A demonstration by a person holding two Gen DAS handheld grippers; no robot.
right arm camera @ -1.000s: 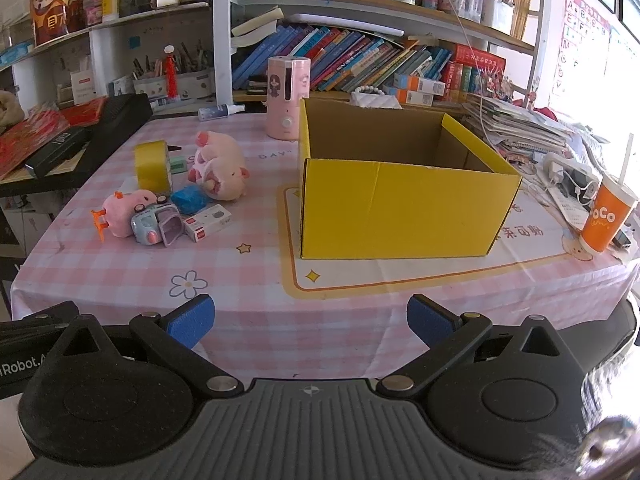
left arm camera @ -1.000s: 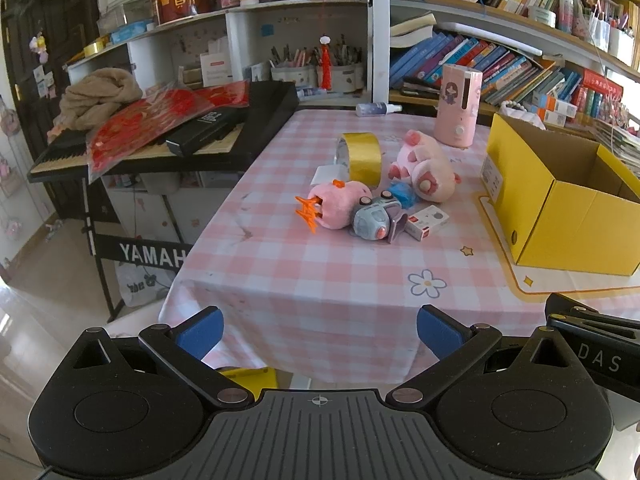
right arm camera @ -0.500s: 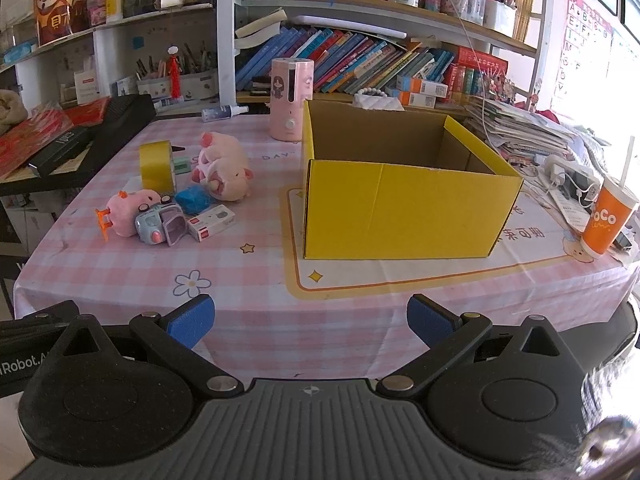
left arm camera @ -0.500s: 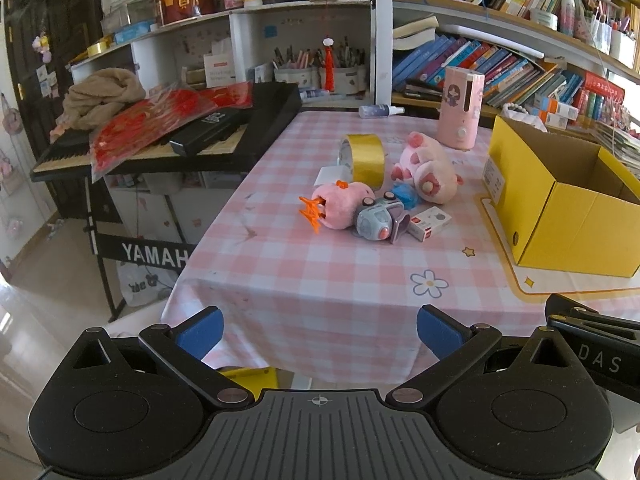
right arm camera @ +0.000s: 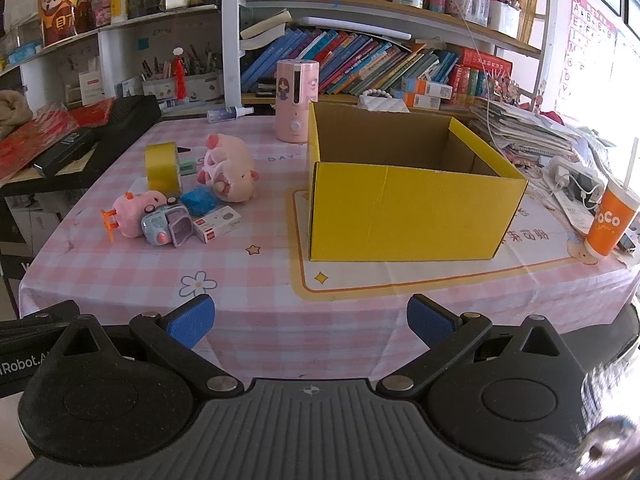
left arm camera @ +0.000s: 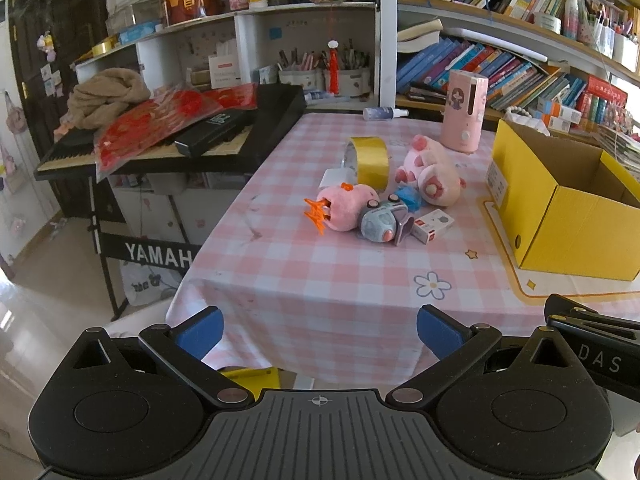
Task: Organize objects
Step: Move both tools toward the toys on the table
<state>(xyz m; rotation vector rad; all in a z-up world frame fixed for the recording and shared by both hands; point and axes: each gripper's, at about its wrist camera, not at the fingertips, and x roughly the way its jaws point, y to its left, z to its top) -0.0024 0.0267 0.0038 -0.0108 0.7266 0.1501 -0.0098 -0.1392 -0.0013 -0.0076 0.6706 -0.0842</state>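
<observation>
Flanking yellow box (right arm camera: 404, 204): orange cup (right arm camera: 610, 224), pink humidifier (right arm camera: 297, 100).

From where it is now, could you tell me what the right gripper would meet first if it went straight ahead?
Probably the yellow box: the open right gripper points over the table edge at its near wall, though depth is uncertain.

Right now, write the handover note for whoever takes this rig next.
Left gripper: open, empty, short of the table edge. Right gripper: open, empty, likewise held back.
Yellow box: open on the mat; what shows of its inside looks empty.
Beside it in a cluster: gold tape roll, pink pig plush, pink bird plush, toy camera, blue packet, small red-and-white carton.
Done: nothing boxed.
Left: presumably all six into the box.
</observation>
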